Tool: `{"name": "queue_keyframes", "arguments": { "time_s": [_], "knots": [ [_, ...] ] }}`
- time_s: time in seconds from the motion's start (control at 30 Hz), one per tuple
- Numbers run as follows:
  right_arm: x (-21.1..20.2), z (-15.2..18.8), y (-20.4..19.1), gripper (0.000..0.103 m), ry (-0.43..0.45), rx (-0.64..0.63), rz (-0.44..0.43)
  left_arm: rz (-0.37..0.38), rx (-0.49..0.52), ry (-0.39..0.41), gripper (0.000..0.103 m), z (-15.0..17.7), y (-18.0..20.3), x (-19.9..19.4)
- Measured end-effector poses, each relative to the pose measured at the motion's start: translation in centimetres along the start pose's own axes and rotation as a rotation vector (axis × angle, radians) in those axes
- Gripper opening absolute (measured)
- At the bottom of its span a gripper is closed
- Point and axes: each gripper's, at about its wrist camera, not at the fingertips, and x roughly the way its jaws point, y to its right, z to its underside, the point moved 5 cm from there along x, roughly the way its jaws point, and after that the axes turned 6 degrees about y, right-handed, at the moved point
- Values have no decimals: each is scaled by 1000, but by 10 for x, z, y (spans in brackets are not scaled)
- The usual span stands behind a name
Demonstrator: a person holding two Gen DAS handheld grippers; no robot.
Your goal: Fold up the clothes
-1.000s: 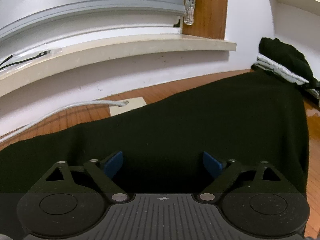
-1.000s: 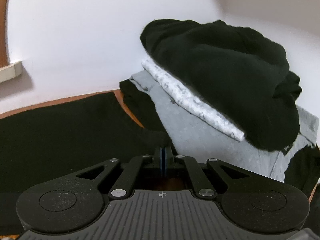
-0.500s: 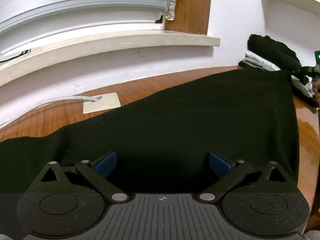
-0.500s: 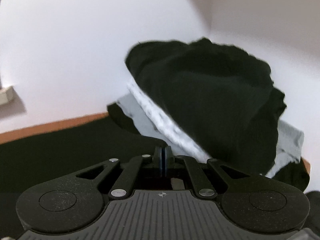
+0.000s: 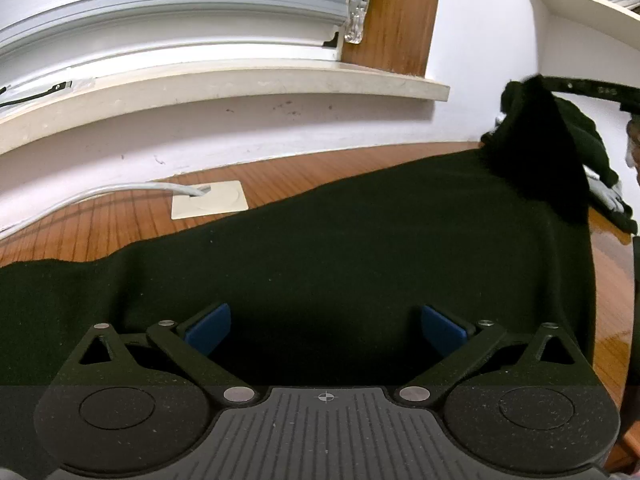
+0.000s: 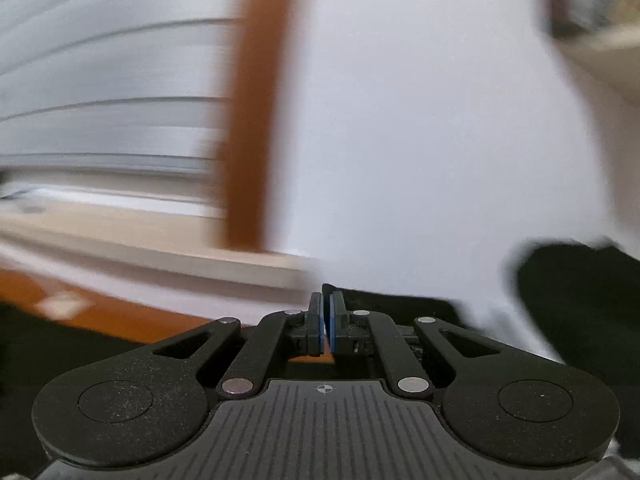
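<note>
The right gripper (image 6: 325, 322) is nearly shut and seems to pinch a raised corner of the black cloth (image 5: 360, 248) spread on the wooden table (image 5: 120, 224), while the left gripper (image 5: 325, 330), wide open and empty, should press the cloth flat.

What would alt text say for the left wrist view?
An open left hand-held gripper hovers over a black garment spread on a wooden table, its far right corner lifted. Behind are a window sill and blinds.
</note>
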Motion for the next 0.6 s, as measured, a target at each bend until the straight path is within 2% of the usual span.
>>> {"name": "queue_keyframes", "arguments": {
  "time_s": [0.17, 0.27, 0.33, 0.43, 0.53, 0.6],
  "knots": [
    [-10, -11, -115, 4, 20, -104, -286, -1, -8, 5, 102, 0, -1, -1],
    [-17, 22, -165, 4, -46, -159, -407, -2, -11, 5, 102, -1, -1, -1],
    [-16, 48, -182, 4, -92, -186, -436, 0, -11, 3, 102, -1, -1, 0],
    [-17, 68, -188, 5, -115, -217, -443, -1, -10, 3, 102, -1, 0, -1],
    [-23, 74, -187, 5, -97, -200, -435, 0, -1, 26, 100, -4, 2, -5],
    [-24, 77, -183, 6, -76, -178, -420, 29, 21, 50, 95, -14, 12, -9]
  ]
}}
